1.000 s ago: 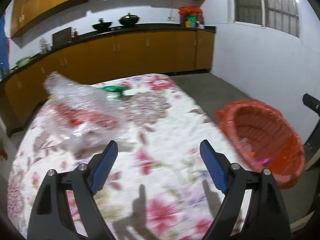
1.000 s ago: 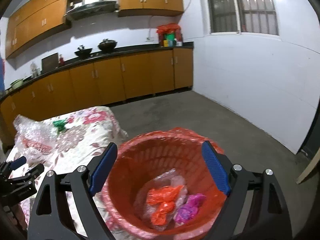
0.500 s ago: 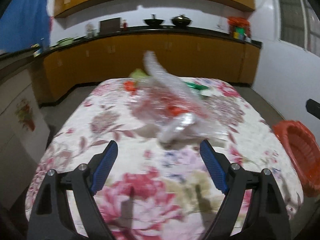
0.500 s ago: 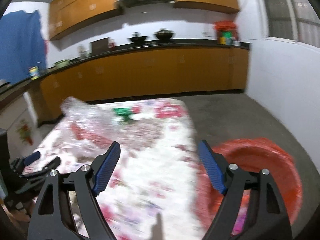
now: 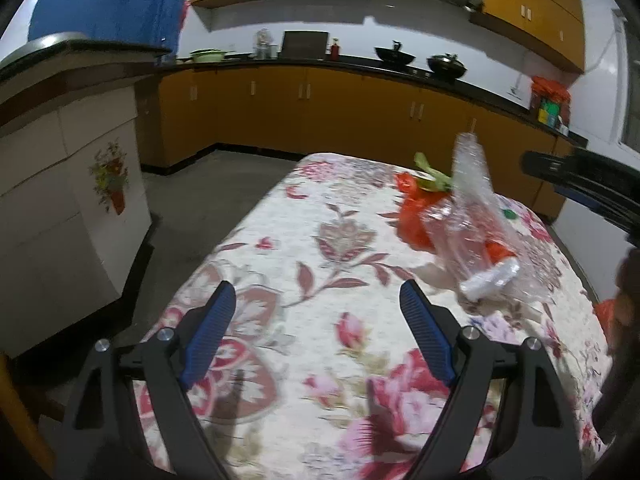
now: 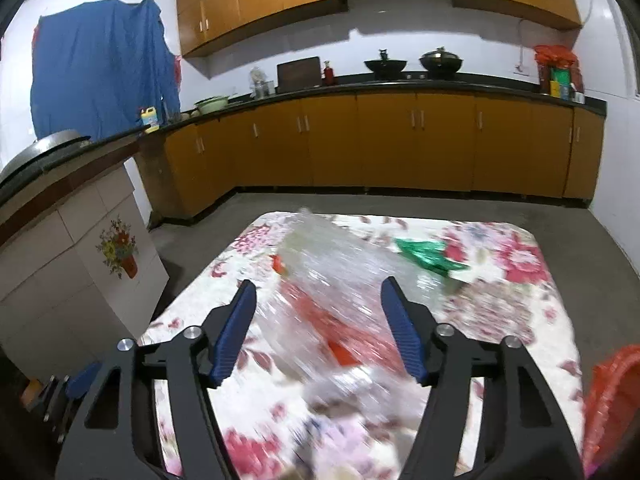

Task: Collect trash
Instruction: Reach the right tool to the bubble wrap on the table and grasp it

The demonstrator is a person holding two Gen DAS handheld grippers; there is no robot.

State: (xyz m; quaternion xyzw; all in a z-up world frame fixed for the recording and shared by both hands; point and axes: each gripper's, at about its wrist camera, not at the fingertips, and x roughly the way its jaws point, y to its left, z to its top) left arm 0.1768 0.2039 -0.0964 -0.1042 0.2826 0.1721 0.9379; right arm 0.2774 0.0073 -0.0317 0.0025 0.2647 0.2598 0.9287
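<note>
A: Where's the trash?

B: A crumpled clear plastic bag (image 6: pixel 340 280) lies on the floral-cloth bench (image 5: pixel 320 240), with a green wrapper (image 6: pixel 430 258) beyond it and an orange scrap (image 5: pixel 414 216) beside it.

A: And the claws?

B: The right claw (image 6: pixel 316 328) is closing, the bag blurred in front of it, seemingly untouched. The left claw (image 5: pixel 316 336) stands wide apart over bare cloth. The red basket (image 6: pixel 608 400) sits at the bench's right edge.

Right gripper (image 6: pixel 316 322) above floral tabletop (image 6: pixel 520 320), jaws closing, fingers (image 6: pixel 236 332) not pressing anything. Blurred clear plastic bag (image 6: pixel 340 280) beyond fingers. Green wrapper (image 6: pixel 430 258) toward far edge. Red basket (image 6: pixel 610 396) off right edge.
</note>
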